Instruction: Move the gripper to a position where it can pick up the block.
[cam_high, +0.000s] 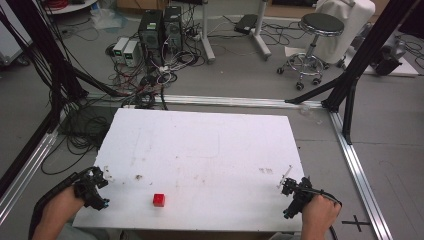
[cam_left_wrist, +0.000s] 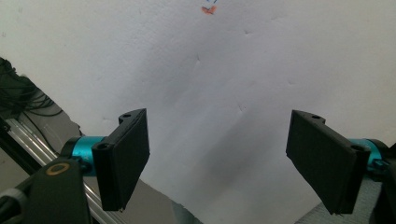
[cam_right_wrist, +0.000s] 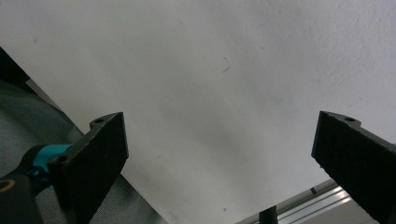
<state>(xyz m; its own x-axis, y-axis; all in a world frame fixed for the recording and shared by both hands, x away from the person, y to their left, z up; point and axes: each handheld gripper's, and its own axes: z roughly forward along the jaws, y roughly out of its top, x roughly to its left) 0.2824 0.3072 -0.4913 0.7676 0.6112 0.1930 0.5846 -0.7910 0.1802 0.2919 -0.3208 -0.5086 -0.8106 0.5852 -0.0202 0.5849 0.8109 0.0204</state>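
A small red cube (cam_high: 159, 200) sits on the white foam board (cam_high: 200, 150) near its front edge, left of centre. My left gripper (cam_high: 95, 187) rests at the board's front left corner, held by a hand, well to the left of the cube. Its jaws stand wide apart in the left gripper view (cam_left_wrist: 217, 158), with bare white board between them. My right gripper (cam_high: 292, 192) is at the front right corner, far from the cube. In the right gripper view (cam_right_wrist: 219, 163) its jaws are spread wide over the board with nothing between them.
Aluminium frame rails (cam_high: 360, 175) run along the board's right side and behind it. Black frame posts (cam_high: 360, 55) rise at the right and left. Computer towers (cam_high: 160, 27), tangled cables (cam_high: 145, 80) and a round stool (cam_high: 312, 30) stand on the floor beyond.
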